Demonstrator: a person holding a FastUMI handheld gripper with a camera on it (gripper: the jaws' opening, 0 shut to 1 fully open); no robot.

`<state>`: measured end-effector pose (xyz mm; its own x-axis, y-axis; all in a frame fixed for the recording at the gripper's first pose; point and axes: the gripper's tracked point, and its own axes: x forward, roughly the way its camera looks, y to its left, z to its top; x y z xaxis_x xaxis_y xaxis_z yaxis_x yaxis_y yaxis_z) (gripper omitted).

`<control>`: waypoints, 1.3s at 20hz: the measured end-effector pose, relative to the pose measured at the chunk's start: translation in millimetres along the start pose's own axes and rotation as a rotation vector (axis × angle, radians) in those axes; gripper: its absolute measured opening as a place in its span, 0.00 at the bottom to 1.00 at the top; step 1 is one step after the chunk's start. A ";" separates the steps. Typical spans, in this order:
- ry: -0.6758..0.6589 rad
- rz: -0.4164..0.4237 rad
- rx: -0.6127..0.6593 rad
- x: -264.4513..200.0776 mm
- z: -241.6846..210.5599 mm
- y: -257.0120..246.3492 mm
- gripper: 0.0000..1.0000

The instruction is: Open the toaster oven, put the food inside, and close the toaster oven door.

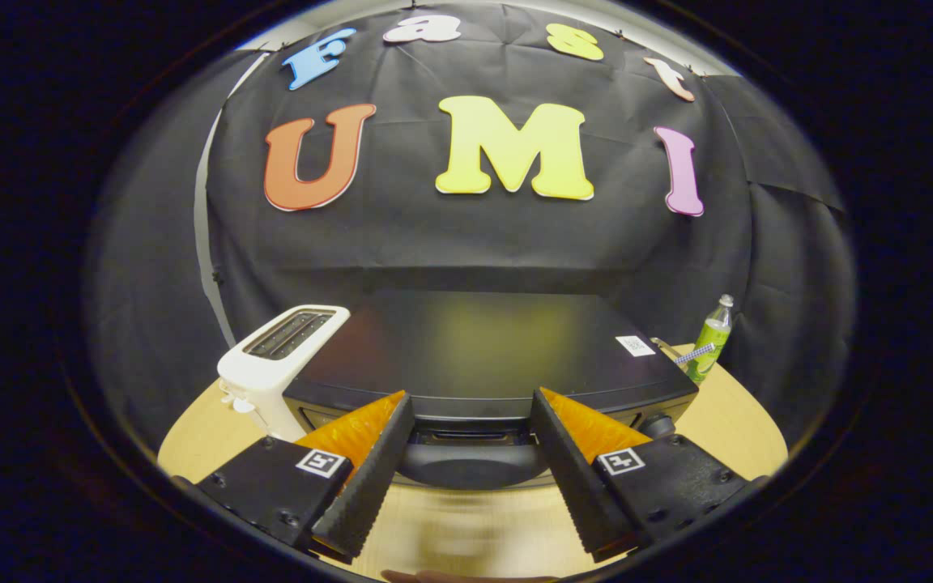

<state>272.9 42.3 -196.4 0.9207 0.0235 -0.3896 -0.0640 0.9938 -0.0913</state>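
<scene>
A black toaster oven (pixel 483 348) stands on the wooden table (pixel 734 421) just ahead of me; I look down on its flat top. Its dark curved door handle (pixel 470 463) lies between my two fingers, close to their tips. My gripper (pixel 470 401) is open, its orange-and-black fingers (pixel 373 453) spread to either side of the handle without pressing on it. The door looks closed. No food is visible.
A white slot toaster (pixel 276 368) stands against the oven's left side. A green bottle (pixel 709 340) and a small utensil with a checked handle (pixel 689 354) sit behind the oven's right corner. A white label (pixel 635 346) is on the oven top.
</scene>
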 end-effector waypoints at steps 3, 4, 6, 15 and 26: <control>0.032 0.000 0.008 1.2 -13.3 0.0 0.99; 0.042 0.003 0.021 0.8 -15.3 -1.9 0.99; 0.026 0.019 0.058 -0.4 -15.2 -2.0 1.00; 0.057 0.039 0.045 -27.1 -35.8 -0.9 1.00; 0.116 0.047 -0.020 -73.7 -105.9 -1.4 1.00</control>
<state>164.4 27.6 -264.6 0.8658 0.0564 -0.4973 -0.1151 0.9894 -0.0881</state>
